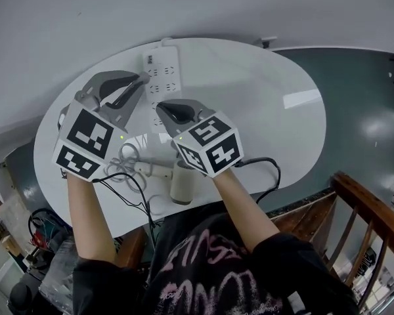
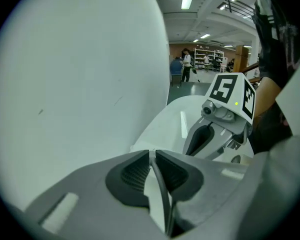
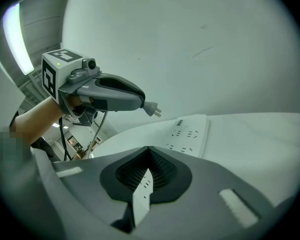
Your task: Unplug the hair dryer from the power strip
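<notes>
Left tongs (image 2: 152,157) pinch the plug (image 3: 151,108), clear above the power strip (image 1: 163,71) at the desk's (image 1: 276,110) far edge. Right tongs (image 3: 149,152) are closed, seemingly empty.

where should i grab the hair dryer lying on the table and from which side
Likely the hair dryer's handle, from above, jaws across it: it lies flat on the table, slimmer than the barrel, jutting left in the head view.
</notes>
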